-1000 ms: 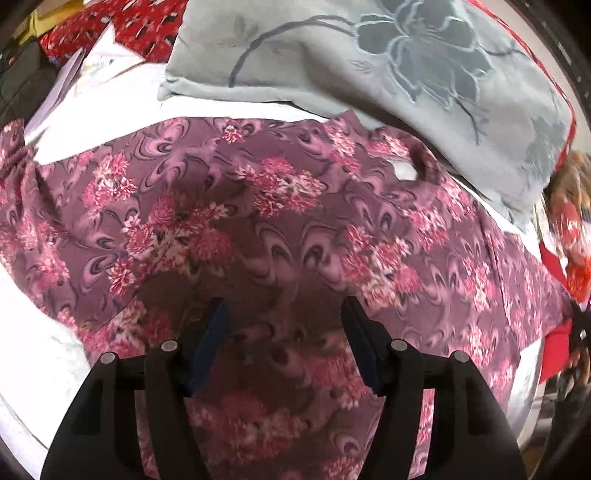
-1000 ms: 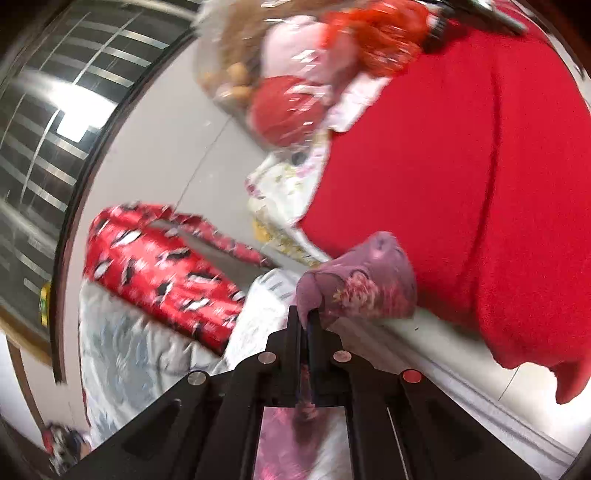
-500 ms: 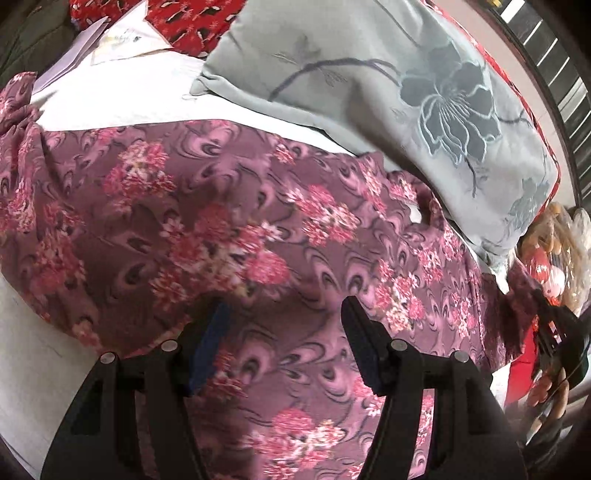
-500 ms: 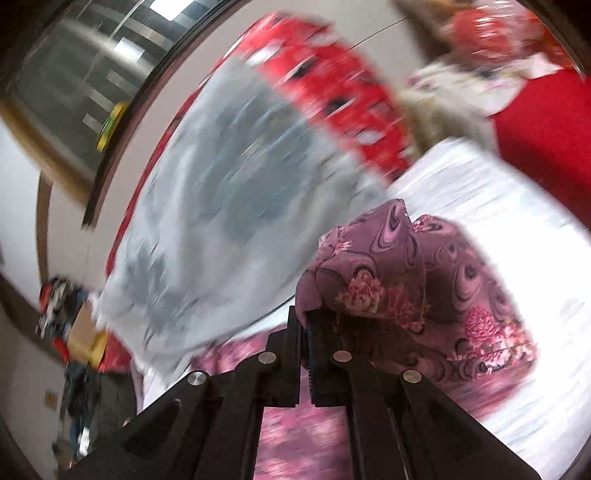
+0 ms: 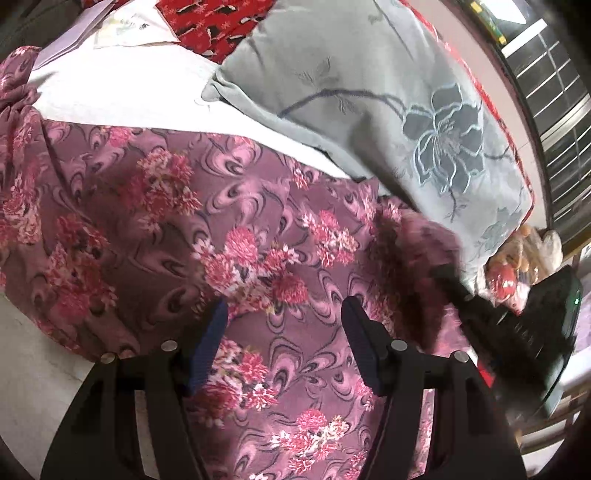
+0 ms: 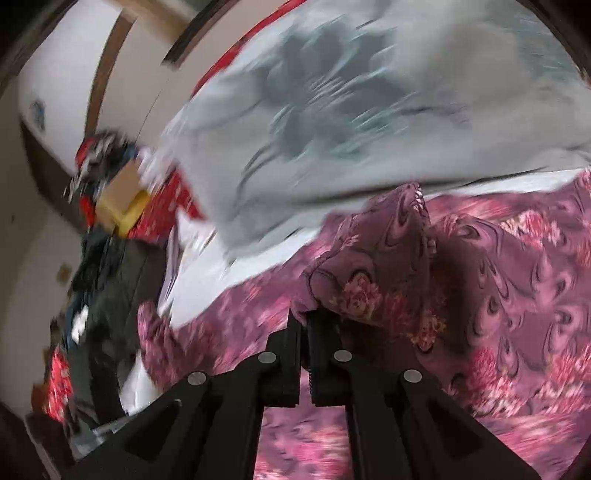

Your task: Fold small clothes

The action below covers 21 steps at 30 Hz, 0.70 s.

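Purple floral garment point(image 5: 207, 236) fills the left wrist view, spread over a white bed sheet point(image 5: 122, 103) and running under and ahead of the left claw point(image 5: 284, 347). That claw stands wide with nothing between its blue pads; the cloth lies below the gap. Ahead and to the right of it a grey pillow with a stitched flower point(image 5: 388, 96) rests on the bed, its lower edge overlapping the garment's far edge. Beyond the pillow lies red patterned fabric point(image 5: 218, 26), with papers point(image 5: 110, 22) to its left. To the right of the left claw the right claw point(image 5: 447, 277) comes in, blurred, with a raised fold of the garment at its tip. Bare sheet shows far ahead on the left and at the left claw's near left side. At the far right, a clear bag point(image 5: 517, 258) holds soft toys.

From the right wrist, the right claw point(image 6: 304, 321) is clamped tight on a bunched corner of the garment point(image 6: 388, 273), which rises just ahead of its tips. More of the same cloth spreads right and below. The grey pillow point(image 6: 351, 110) looms ahead, heavily blurred. Far to the left sits a heap of clutter with a cardboard box point(image 6: 118, 195).
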{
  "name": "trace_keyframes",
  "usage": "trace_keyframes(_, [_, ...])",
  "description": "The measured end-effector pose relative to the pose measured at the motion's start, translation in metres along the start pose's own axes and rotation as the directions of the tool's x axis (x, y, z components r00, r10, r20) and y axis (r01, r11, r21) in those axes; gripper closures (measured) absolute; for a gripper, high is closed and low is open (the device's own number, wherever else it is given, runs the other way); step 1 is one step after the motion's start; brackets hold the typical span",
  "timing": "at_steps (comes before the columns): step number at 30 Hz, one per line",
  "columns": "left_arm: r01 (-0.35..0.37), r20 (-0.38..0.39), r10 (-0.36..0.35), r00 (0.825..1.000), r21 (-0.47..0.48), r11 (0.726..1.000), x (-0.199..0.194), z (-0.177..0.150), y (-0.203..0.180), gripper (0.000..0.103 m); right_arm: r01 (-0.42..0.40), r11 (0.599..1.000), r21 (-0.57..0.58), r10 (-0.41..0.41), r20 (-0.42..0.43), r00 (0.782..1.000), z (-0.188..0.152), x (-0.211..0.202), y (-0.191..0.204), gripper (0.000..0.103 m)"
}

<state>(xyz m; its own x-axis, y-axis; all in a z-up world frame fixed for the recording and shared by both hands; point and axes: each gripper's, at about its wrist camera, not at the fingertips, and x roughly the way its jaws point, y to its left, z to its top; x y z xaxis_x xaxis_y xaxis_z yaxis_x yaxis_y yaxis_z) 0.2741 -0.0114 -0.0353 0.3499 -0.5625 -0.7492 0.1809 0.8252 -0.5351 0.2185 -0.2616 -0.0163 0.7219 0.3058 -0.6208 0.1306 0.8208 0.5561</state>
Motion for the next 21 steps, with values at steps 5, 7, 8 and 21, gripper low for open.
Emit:
trace_keyframes(5, [0.092, 0.007, -0.092, 0.996, -0.042, 0.995, -0.007, 0.005, 0.010, 0.040, 0.027, 0.998, -0.060, -0.035, -0.134, 0.990, -0.040, 0.037, 0.018, 0.086])
trace_keyframes(7, [0.126, 0.006, -0.126, 0.992, -0.057, 0.990, -0.008, 0.007, 0.012, 0.040, 0.003, 0.998, -0.069, -0.016, -0.187, 0.982, -0.057, 0.040, 0.019, 0.086])
trace_keyframes(8, [0.143, 0.000, -0.143, 0.990, -0.060, 0.988, -0.007, 0.007, 0.012, 0.040, -0.003, 0.996, -0.094, -0.015, -0.188, 0.982, -0.063, 0.037, 0.022, 0.084])
trace_keyframes(21, [0.124, 0.017, -0.122, 0.992, -0.110, 0.986, 0.038, 0.006, -0.015, 0.022, 0.188, 0.981, 0.055, -0.187, -0.030, 0.982, -0.058, -0.083, -0.069, 0.061])
